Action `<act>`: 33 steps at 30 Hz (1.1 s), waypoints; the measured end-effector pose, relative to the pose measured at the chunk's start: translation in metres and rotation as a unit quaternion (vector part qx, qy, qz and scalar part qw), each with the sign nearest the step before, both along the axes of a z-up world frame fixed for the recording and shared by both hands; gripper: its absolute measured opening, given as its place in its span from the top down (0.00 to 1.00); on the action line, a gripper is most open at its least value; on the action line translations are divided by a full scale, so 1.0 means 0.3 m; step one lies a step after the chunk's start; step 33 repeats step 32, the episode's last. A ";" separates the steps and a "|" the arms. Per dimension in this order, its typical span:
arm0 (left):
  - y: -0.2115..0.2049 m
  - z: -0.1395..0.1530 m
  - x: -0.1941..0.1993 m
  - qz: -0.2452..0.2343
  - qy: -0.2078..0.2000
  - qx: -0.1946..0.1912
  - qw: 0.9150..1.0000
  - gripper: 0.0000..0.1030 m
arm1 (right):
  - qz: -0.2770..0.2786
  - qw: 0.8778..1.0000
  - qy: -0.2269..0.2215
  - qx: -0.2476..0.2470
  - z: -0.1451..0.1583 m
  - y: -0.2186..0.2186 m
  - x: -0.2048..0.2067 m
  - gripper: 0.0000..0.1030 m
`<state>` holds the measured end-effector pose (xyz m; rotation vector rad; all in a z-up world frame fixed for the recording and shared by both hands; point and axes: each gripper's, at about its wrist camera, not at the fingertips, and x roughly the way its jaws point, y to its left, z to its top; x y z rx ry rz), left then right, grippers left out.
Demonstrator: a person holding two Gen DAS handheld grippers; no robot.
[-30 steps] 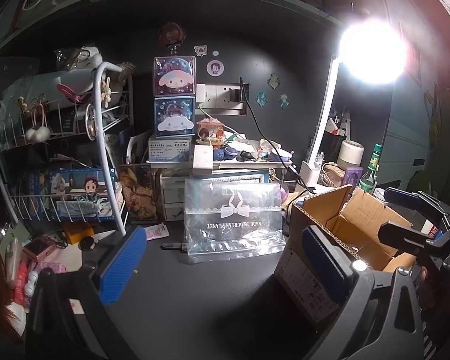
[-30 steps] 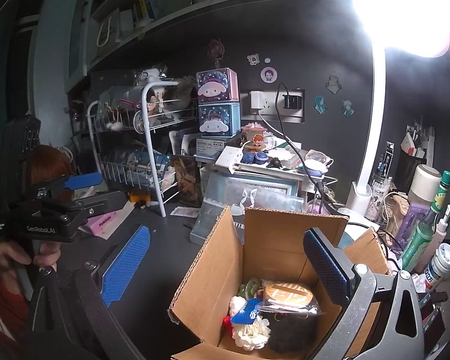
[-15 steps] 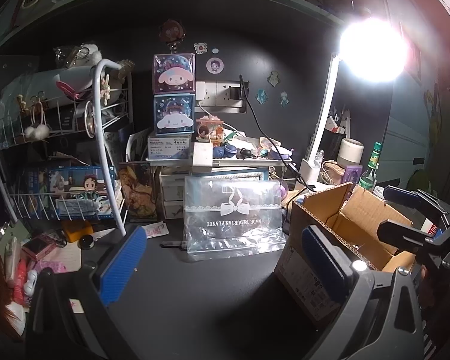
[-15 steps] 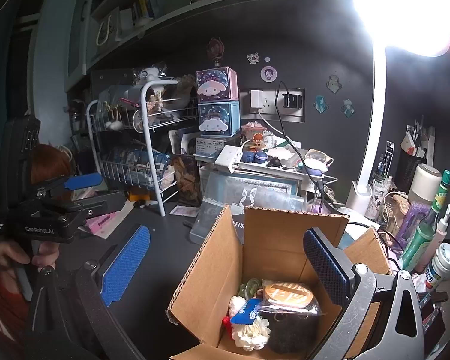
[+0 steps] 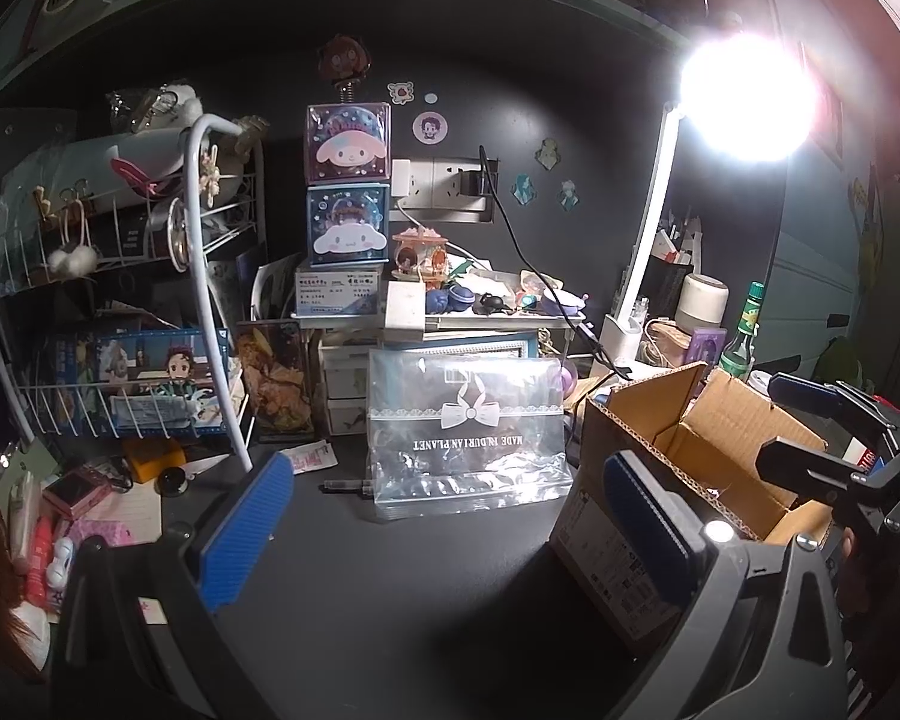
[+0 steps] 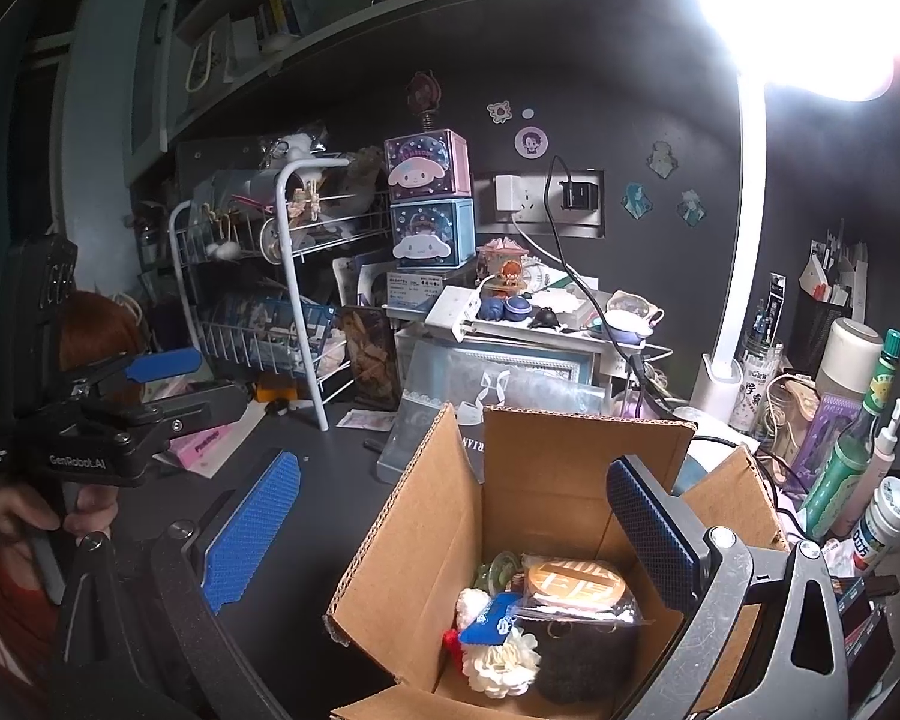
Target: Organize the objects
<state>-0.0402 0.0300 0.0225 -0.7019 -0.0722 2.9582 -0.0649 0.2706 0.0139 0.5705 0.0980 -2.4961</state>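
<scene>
An open cardboard box [image 6: 546,480] stands on the dark desk; inside lie a round tan-lidded packet [image 6: 576,585], a white flower [image 6: 501,663] and a blue tag. My right gripper [image 6: 444,531] is open and empty, hovering over the box's left flap. The box also shows in the left wrist view [image 5: 690,456] at right. My left gripper [image 5: 450,525] is open and empty above the bare desk, facing a clear plastic bag with a bow print [image 5: 468,426]. A pen [image 5: 351,486] lies by the bag.
A white wire rack [image 5: 120,312] with toys stands at left. Two character boxes [image 5: 347,195] are stacked at the back over small drawers. A bright desk lamp [image 5: 744,99], bottles [image 6: 852,450] and a cable crowd the right. Pink items [image 5: 78,495] lie at left.
Both grippers have hardly moved; the left wrist view has drifted slightly. Nothing was grasped or released.
</scene>
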 end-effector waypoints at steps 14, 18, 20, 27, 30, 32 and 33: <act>-0.002 -0.005 -0.003 -0.002 -0.001 0.000 1.000 0.01 | 0.001 1.000 -0.001 -0.001 -0.003 0.003 -0.001 0.00; -0.001 -0.005 -0.003 -0.002 -0.001 0.000 1.000 0.01 | 0.002 1.000 -0.001 0.000 -0.004 0.004 -0.002 0.00; -0.002 -0.006 -0.002 -0.002 -0.001 0.000 1.000 0.01 | 0.001 1.000 -0.001 0.001 -0.007 0.007 -0.003 0.00; -0.003 -0.010 -0.006 -0.002 -0.001 0.001 1.000 0.01 | -0.001 1.000 -0.002 0.001 -0.012 0.011 -0.004 0.00; 0.002 -0.009 -0.007 -0.005 0.000 0.000 1.000 0.01 | -0.001 1.000 -0.002 0.001 -0.012 0.010 -0.003 0.00; 0.003 -0.009 -0.007 -0.005 0.000 -0.001 1.000 0.01 | -0.001 1.000 -0.001 0.002 -0.012 0.010 -0.003 0.00; 0.003 -0.009 -0.007 -0.005 0.000 -0.001 1.000 0.01 | -0.001 1.000 -0.001 0.002 -0.012 0.010 -0.003 0.00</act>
